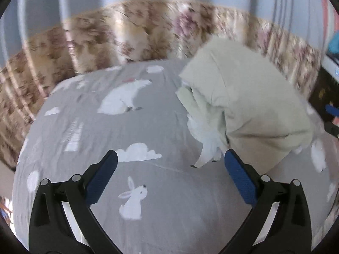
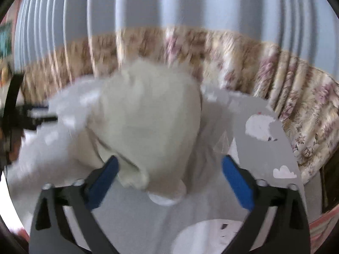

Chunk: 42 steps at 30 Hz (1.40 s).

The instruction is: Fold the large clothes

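A pale green-cream garment (image 1: 243, 103) lies bunched in a heap on a grey sheet with white rabbits and clouds (image 1: 127, 139). In the left wrist view it sits to the right, just beyond my right fingertip. My left gripper (image 1: 169, 160) is open and empty above the sheet. In the right wrist view the garment (image 2: 152, 122) fills the middle, blurred. My right gripper (image 2: 169, 165) is open, its fingers standing either side of the heap's near end, not closed on it.
A beige floral bedspread (image 1: 127, 31) curves behind the grey sheet, with blue-grey curtains (image 2: 169, 2) beyond. The other gripper shows at the right edge of the left wrist view (image 1: 332, 114) and the left edge of the right wrist view (image 2: 31, 114).
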Each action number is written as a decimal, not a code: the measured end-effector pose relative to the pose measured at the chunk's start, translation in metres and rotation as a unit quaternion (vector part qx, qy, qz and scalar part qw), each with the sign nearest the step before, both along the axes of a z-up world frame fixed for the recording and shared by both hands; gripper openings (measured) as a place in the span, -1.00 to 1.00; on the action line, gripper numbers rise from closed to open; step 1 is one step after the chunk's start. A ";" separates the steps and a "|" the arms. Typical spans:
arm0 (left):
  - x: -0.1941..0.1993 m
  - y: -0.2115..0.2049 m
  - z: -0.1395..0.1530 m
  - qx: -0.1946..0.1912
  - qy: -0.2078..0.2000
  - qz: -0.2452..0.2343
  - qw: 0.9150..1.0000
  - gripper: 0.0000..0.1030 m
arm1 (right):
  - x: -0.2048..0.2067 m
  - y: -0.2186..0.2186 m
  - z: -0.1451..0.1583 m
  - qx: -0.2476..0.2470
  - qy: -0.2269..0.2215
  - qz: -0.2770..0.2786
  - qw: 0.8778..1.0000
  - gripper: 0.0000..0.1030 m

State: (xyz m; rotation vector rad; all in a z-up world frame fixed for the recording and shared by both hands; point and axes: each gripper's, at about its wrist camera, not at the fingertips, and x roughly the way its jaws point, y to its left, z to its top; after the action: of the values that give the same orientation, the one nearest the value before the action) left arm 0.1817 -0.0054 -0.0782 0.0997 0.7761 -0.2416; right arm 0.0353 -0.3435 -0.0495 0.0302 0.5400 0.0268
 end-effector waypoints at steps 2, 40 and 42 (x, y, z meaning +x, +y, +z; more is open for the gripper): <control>-0.011 0.001 0.015 0.010 -0.014 0.031 0.999 0.94 | -0.006 0.008 0.011 0.010 -0.023 -0.014 1.000 0.96; -0.159 -0.020 0.127 0.015 -0.168 0.080 0.982 0.94 | -0.080 0.107 0.092 -0.022 -0.046 -0.143 0.988 0.96; -0.161 -0.020 0.129 0.015 -0.170 0.081 0.982 0.94 | -0.081 0.108 0.092 -0.023 -0.047 -0.146 0.988 0.96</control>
State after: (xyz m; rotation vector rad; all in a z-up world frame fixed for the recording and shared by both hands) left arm 0.0211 -0.0252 0.0505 0.1028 0.4435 -0.0543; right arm -0.0454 -0.2358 0.0428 0.0614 0.4379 -0.2690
